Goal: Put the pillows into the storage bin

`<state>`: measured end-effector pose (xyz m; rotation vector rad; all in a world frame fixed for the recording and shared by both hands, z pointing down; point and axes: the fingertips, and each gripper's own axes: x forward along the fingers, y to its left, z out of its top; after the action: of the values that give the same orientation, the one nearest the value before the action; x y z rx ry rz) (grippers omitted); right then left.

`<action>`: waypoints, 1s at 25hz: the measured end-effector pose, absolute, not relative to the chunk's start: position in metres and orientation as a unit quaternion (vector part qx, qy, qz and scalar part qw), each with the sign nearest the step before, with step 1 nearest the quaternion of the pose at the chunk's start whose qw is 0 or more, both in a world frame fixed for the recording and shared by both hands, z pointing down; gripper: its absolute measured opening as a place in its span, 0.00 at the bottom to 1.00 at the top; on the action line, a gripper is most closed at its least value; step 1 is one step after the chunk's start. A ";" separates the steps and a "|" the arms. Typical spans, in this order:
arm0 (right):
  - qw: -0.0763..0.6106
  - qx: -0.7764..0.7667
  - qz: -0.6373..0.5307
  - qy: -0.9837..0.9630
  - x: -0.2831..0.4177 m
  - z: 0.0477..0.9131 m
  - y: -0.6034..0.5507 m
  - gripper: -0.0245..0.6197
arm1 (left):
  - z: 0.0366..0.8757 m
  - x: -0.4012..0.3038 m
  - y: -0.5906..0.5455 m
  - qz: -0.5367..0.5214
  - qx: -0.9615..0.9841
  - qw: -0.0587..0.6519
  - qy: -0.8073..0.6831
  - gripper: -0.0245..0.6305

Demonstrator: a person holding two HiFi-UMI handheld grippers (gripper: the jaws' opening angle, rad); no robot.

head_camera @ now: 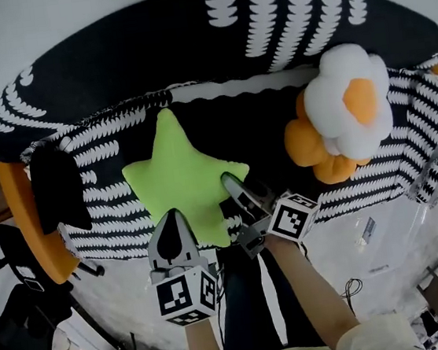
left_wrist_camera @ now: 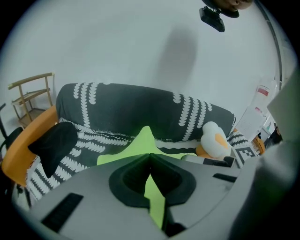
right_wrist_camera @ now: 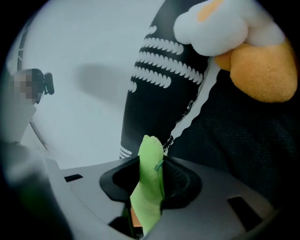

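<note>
A lime-green star pillow (head_camera: 179,175) lies on the seat of a black-and-white patterned sofa (head_camera: 148,52). My left gripper (head_camera: 171,220) is shut on the star's near lower point, and green fabric (left_wrist_camera: 154,201) shows between its jaws (left_wrist_camera: 150,157). My right gripper (head_camera: 232,180) is shut on the star's right point, whose green tip (right_wrist_camera: 150,187) sticks up between the pads (right_wrist_camera: 151,161). A white flower pillow with an orange centre (head_camera: 349,103) rests on an orange pillow (head_camera: 311,147) at the sofa's right end. A black pillow (head_camera: 58,186) leans at the left end.
A clear plastic container (head_camera: 377,238) stands on the floor at the lower right, in front of the sofa. An orange armrest (head_camera: 21,210) bounds the sofa's left side, with a wooden chair (left_wrist_camera: 30,96) beyond it. The person's legs (head_camera: 247,309) are just before the seat edge.
</note>
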<state>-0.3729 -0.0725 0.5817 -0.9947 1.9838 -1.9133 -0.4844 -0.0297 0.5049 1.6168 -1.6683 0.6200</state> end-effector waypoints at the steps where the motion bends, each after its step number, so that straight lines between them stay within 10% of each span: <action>1: 0.104 -0.337 -0.648 0.675 -0.379 0.569 -0.067 0.25 | 0.497 -0.489 -0.027 0.238 0.626 0.358 -0.650 0.06; 17: -0.025 -0.430 -0.393 0.813 -0.377 0.332 -0.034 0.21 | 0.304 -0.536 -0.015 0.154 0.680 0.261 -0.668 0.06; 25: 0.039 -0.538 -0.317 0.780 -0.270 0.198 -0.018 0.21 | 0.201 -0.470 -0.018 0.135 0.758 0.198 -0.607 0.06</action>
<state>-0.2702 -0.0184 0.1978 -1.6487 2.3909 -0.9724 -0.4701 -0.0181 0.2011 2.1207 -1.6976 0.3776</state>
